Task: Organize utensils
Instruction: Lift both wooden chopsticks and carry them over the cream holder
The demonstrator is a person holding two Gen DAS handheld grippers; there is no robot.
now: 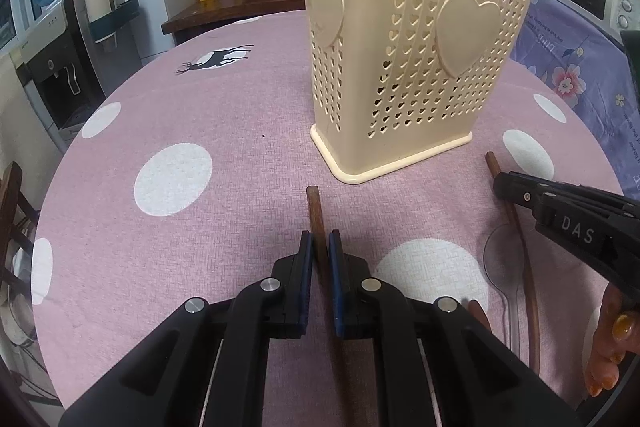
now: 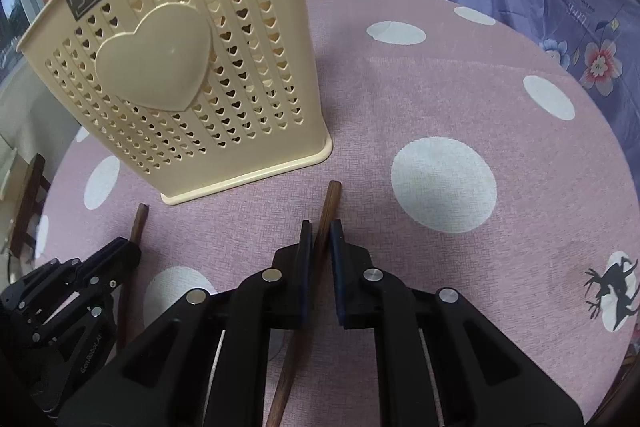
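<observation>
Where JIANHAO marks the cream holder (image 1: 404, 39), DAS on right claw (image 1: 500, 185), GenRobot on left claw (image 2: 132, 251)

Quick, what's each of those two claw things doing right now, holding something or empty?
Left gripper: shut on a brown chopstick.
Right gripper: shut on another brown chopstick.

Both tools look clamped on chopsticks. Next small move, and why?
Probably lift both straight up off the pink tablecloth. The left tool is shut on a wooden chopstick, the right tool on another wooden chopstick, and both sticks lie low by the base of the cream utensil basket, whose opening is well above them.
</observation>
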